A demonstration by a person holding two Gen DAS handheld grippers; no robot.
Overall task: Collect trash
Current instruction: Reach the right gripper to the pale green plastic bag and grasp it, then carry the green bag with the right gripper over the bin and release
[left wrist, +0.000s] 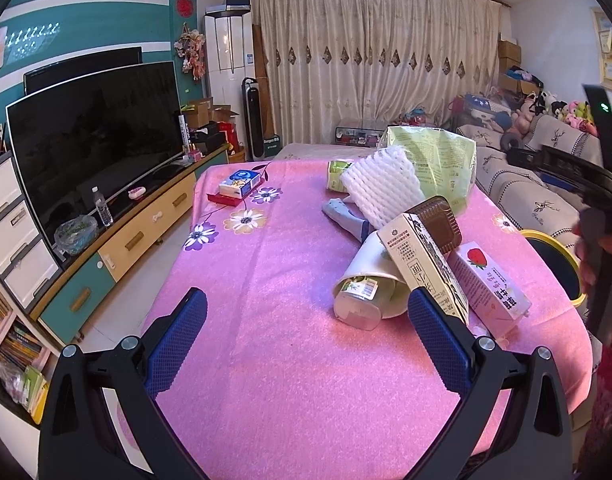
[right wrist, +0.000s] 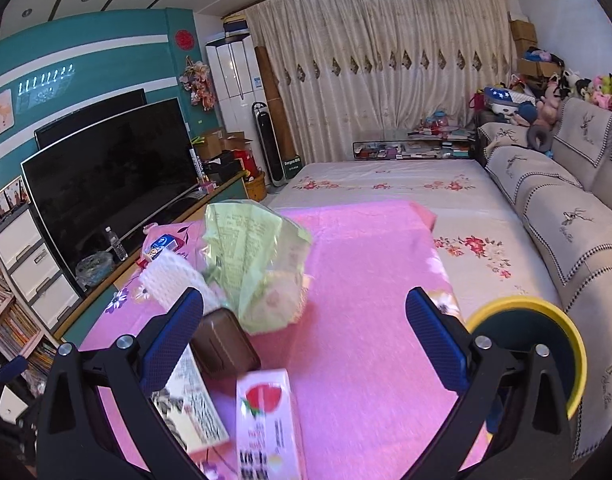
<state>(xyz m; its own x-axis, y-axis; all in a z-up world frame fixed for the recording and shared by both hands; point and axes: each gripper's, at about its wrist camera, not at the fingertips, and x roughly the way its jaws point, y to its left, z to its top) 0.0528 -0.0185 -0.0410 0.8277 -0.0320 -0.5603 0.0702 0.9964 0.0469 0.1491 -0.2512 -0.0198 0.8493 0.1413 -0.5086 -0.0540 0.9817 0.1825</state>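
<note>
A pile of trash lies on the pink tablecloth (left wrist: 266,280): a white paper cup (left wrist: 366,292) on its side, a cream carton (left wrist: 422,264), a brown plastic tray (left wrist: 438,224), a pink strawberry milk carton (left wrist: 490,284), white foam netting (left wrist: 380,190) and a green plastic bag (left wrist: 434,160). My left gripper (left wrist: 306,340) is open and empty, just in front of the cup. My right gripper (right wrist: 304,340) is open and empty above the strawberry carton (right wrist: 266,420), brown tray (right wrist: 224,348) and green bag (right wrist: 258,264). A yellow-rimmed bin (right wrist: 526,312) stands at the table's right edge.
A tissue box (left wrist: 240,184) sits at the table's far left. A TV (left wrist: 94,140) on a low cabinet runs along the left. A sofa (right wrist: 566,220) with plush toys lines the right, with a flowered bed cover (right wrist: 386,188) beyond the table.
</note>
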